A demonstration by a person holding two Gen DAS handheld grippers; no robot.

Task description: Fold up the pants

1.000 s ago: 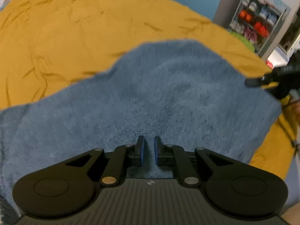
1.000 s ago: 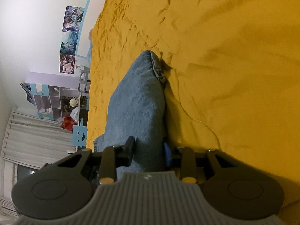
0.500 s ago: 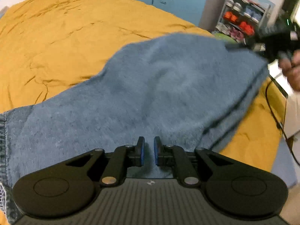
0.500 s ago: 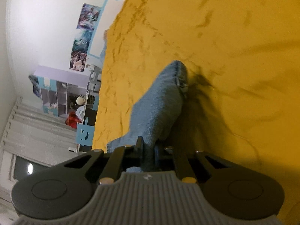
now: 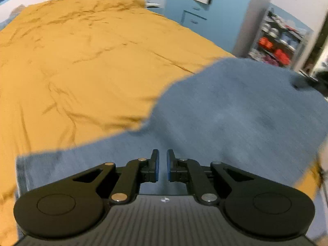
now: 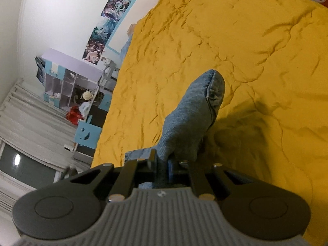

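Note:
Blue denim pants (image 5: pixel 235 112) hang over a yellow bedcover (image 5: pixel 82 61) and fill the lower right of the left wrist view, blurred by motion. My left gripper (image 5: pixel 162 153) is at their near edge, its jaws closing, with denim running through the narrow gap between the blue pads (image 5: pixel 156 168). In the right wrist view my right gripper (image 6: pixel 162 160) is closing tight on a fold of the pants (image 6: pixel 190 119). A hemmed end of the denim sticks up past it, lifted above the bedcover (image 6: pixel 246 51), and casts a shadow there.
A blue cabinet (image 5: pixel 194 14) and a rack of colourful items (image 5: pixel 276 41) stand beyond the bed's far right side. On the other side are a cubby shelf (image 6: pixel 67 82), pale curtains (image 6: pixel 30 119) and wall posters (image 6: pixel 106 24).
The right gripper closed on the denim fold and lifted it off the bed while rolling. The left gripper rose with its edge, and the pants swung right, baring more bedcover.

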